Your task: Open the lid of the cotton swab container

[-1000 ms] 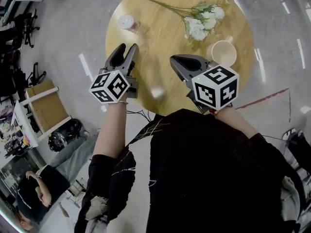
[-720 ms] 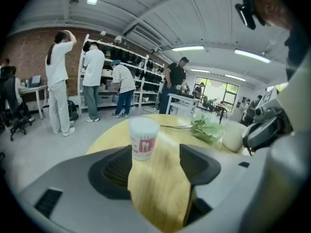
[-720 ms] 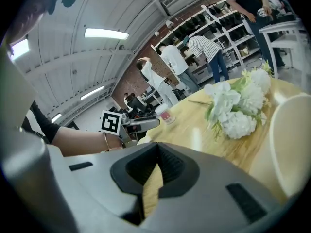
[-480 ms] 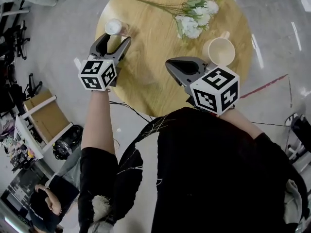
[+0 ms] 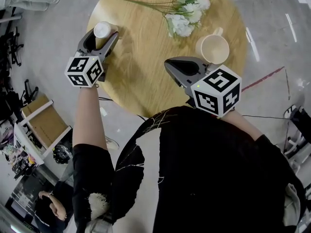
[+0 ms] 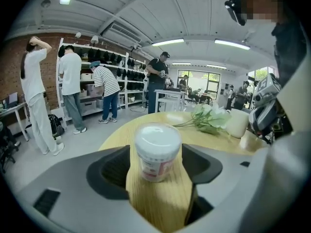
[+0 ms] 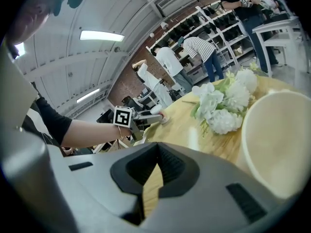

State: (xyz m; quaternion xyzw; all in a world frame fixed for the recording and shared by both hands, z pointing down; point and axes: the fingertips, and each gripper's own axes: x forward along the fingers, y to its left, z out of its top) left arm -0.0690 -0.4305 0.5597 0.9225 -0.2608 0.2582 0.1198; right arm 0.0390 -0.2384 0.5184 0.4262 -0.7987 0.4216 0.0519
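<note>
While your left tool [image 5: 101, 39] stands wide (its jaws have just been opening), the cotton swab container [image 6: 157, 151] sits upright on the bench [image 5: 146, 57] between them, with neither pad pressing its wall. Close squarely on the body, below the white lid [image 6: 157, 139], so that the lid's rim stays free. Squeeze gently: a light plastic tub will probably flex or skid, and the bench edge lies near this tool. Your right tool [image 7: 156, 154], jaws together on nothing, hangs well apart from the container and would have to open before it can take the lid. The bench is a round wooden top; ahead of the right tool lie white flowers [image 5: 187, 18] and a cream cup [image 5: 213, 48]. Beyond the left tool are grey floor [image 5: 39, 42], shelving [image 6: 92, 76] and several people [image 6: 73, 89] standing.
</note>
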